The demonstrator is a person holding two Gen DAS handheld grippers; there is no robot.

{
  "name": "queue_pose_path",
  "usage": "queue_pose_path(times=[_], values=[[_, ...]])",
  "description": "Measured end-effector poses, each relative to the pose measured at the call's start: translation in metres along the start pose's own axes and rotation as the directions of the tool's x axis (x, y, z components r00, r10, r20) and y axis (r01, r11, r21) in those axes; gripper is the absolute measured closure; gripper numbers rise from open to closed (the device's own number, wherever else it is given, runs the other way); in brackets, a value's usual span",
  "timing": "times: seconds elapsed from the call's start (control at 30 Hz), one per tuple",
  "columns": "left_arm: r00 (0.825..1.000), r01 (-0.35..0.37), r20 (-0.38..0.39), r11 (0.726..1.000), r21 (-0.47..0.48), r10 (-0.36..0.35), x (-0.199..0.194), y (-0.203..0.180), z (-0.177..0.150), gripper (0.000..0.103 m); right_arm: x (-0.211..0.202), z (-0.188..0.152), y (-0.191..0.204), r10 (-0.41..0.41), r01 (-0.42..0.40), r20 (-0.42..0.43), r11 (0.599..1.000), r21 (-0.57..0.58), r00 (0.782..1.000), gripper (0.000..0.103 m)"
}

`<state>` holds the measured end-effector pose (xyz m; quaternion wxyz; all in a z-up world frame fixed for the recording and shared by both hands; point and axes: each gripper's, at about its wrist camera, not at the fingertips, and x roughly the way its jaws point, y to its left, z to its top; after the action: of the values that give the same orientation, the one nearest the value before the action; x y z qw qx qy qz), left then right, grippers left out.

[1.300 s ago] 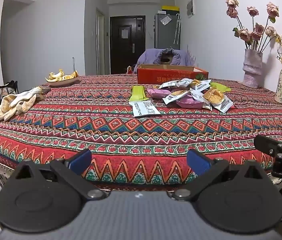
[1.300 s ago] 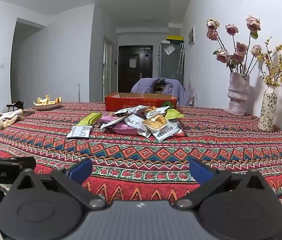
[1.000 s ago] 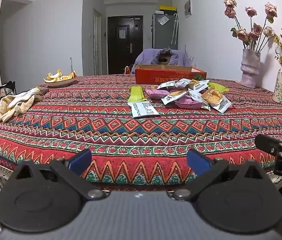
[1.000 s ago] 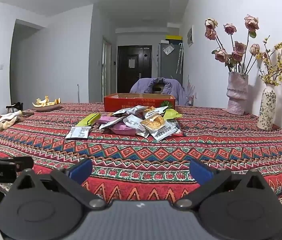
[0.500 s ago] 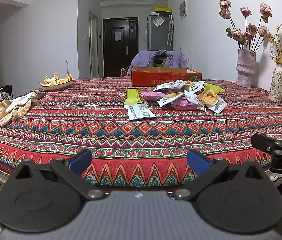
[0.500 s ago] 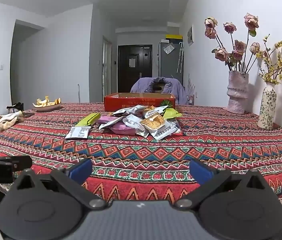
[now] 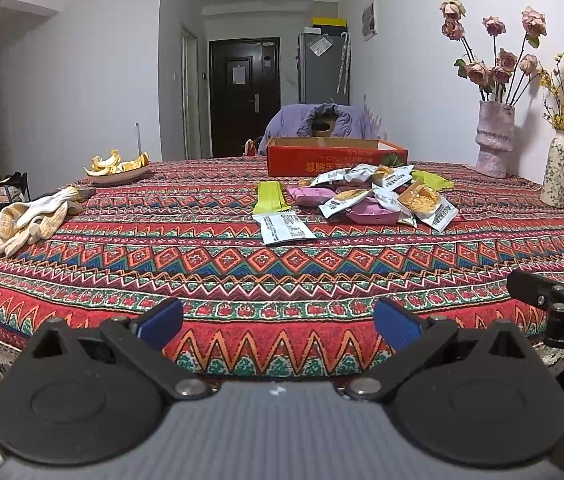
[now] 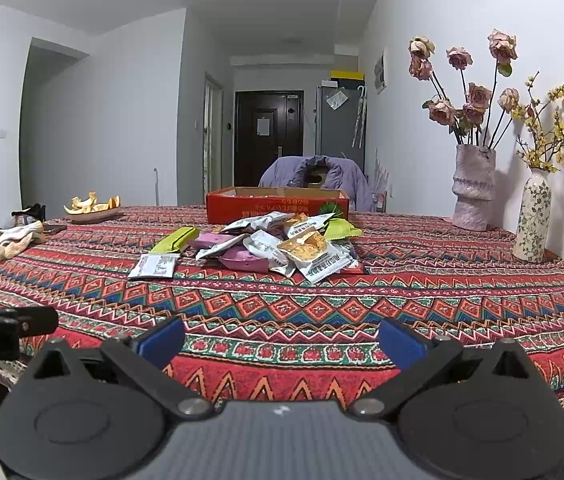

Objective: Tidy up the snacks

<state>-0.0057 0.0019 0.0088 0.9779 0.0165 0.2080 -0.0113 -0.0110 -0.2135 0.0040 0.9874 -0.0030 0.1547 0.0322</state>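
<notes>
A pile of snack packets lies mid-table in front of an open red cardboard box; it also shows in the right wrist view, with the box behind it. A white packet and a green packet lie apart at the pile's left. My left gripper is open and empty at the table's near edge. My right gripper is open and empty at the near edge too, to the right of the left one.
A patterned red cloth covers the table. Cloth gloves and a dish of orange peel sit at the left. Two flower vases stand at the right by the wall. A chair with a purple jacket is behind the box.
Both grippers have shifted slightly at the table's near edge, the left one dropping a little. Both stay open and empty. The snacks have not moved.
</notes>
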Motion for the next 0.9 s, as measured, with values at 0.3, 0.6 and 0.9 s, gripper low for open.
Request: queue_pose_path(times=[0.3,0.6,0.9], values=[[1.000,-0.007,0.010,1.000,0.004,0.007,-0.0014,0.0010,0.0020,0.000,-0.0018,0.0000,-0.0004,-0.008,0.008,0.005,1.000,0.002,1.000,0.000],[1.000,-0.014,0.014,1.000,0.010,0.014,-0.0009,0.0012,0.0018,0.000,-0.0033,0.0000,-0.0024,-0.011,0.010,0.008,1.000,0.007,1.000,0.000],[1.000,-0.012,0.015,1.000,0.010,0.012,-0.0010,0.0019,0.0020,0.000,-0.0033,-0.0004,-0.0035,-0.012,0.011,0.009,1.000,0.010,1.000,0.000]])
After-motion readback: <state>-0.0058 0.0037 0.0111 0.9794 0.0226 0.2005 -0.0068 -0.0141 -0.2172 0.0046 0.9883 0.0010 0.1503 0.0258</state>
